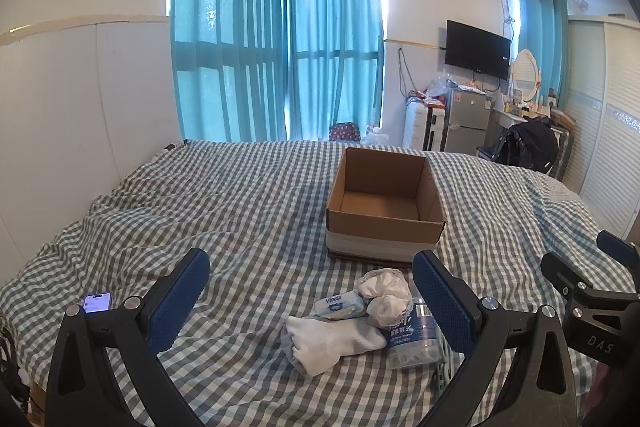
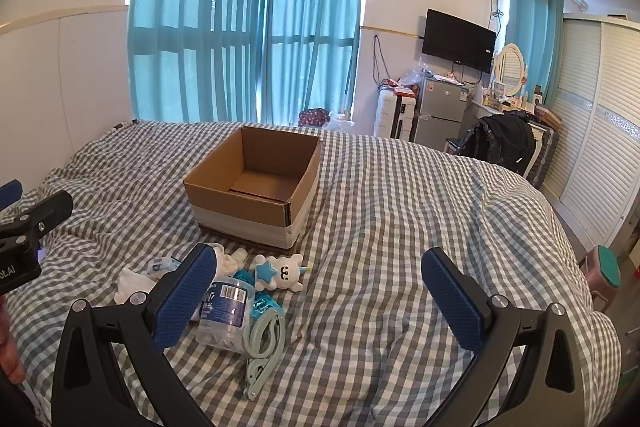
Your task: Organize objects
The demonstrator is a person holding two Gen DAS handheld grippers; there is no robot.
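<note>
An empty brown cardboard box (image 1: 384,225) (image 2: 240,205) stands open on the checked bed. A small pile lies in front of it: a Vinda tissue pack (image 1: 340,305) (image 2: 160,263), folded white socks (image 1: 332,343) (image 2: 132,283), balled white socks (image 1: 384,287), a clear jar with a blue label (image 1: 412,335) (image 2: 226,311), a white plush bear with a blue star (image 2: 280,271) and a pale green folding hanger (image 2: 264,347). My left gripper (image 1: 316,295) hovers open over the pile, touching nothing. My right gripper (image 2: 320,295) is open over bare bedding, the jar beside its left finger.
The grey-and-white checked bed cover (image 1: 240,207) (image 2: 400,207) is rumpled. A lit phone (image 1: 96,301) lies at the bed's near left. Beyond the bed are teal curtains, a small fridge (image 2: 438,107), a wall TV, a chair with black clothing (image 2: 504,143) and a white wardrobe.
</note>
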